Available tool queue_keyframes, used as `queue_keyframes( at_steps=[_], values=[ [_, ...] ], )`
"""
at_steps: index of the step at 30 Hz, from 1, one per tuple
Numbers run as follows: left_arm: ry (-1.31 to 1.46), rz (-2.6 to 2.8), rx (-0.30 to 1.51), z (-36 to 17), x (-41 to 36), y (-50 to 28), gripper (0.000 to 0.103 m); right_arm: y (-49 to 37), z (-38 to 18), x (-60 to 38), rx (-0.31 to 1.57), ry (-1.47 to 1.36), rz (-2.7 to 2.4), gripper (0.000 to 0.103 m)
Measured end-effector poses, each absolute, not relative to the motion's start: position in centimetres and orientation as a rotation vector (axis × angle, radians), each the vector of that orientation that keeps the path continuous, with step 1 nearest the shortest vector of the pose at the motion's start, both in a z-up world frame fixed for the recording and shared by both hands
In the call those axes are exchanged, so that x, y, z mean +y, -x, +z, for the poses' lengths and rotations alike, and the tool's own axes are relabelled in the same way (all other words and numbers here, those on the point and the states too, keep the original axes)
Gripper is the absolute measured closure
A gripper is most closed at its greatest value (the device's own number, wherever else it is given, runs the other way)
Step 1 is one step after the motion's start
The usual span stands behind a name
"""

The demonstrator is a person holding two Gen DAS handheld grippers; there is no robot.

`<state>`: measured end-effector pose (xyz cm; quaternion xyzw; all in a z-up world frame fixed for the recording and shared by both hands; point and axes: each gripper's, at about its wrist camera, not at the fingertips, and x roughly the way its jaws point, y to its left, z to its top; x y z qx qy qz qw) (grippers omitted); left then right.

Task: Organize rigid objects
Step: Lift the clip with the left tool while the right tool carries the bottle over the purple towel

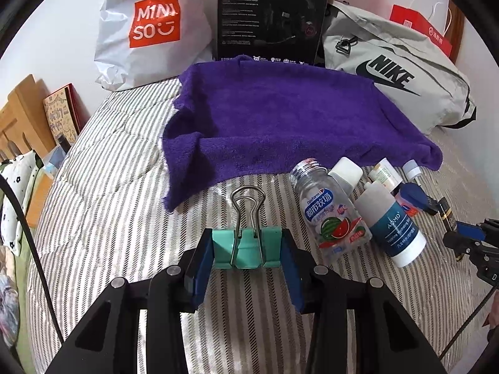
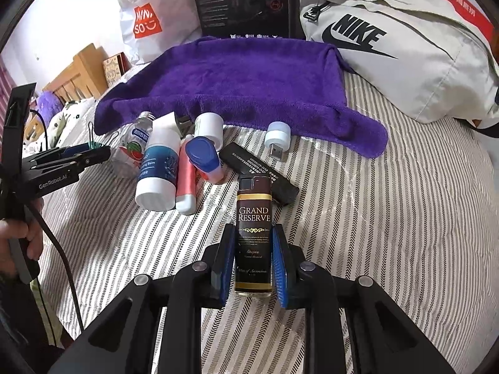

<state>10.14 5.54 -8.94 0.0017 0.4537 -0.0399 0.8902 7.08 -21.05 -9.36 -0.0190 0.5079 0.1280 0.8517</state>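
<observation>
Teal clip [image 1: 246, 247] sits clamped in the left gripper [image 1: 246, 249] jaws, wire handles pointing far toward the purple towel [image 1: 280, 118]. Right gripper [image 2: 253, 258] jaws clamp the lighter [image 2: 253, 237], long axis running near-to-far; its towel lies straight ahead, beyond the bottles [image 2: 159, 168].

One binder clip [image 1: 246, 243], one lighter [image 2: 253, 237], one purple towel [image 2: 243, 81], two white-capped bottles, two bags.

Bright, even daylight, soft shadows, sharp centres; fisheye bending and dark vignette crowd the edges of both views.
</observation>
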Motion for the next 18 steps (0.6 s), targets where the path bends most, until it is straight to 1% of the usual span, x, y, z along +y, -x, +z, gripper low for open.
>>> queue_keyframes(
  at_steps=[6,18],
  values=[
    [0.050,-0.096,0.938,-7.7,6.4,-9.9,0.064,-7.7,-8.9,-21.5,1.070,0.016,0.274,0.080],
    [0.038,-0.096,0.891,-3.5,6.6,-11.3,0.064,-11.1,-5.2,-21.2,1.029,0.022,0.283,0.080]
  ],
)
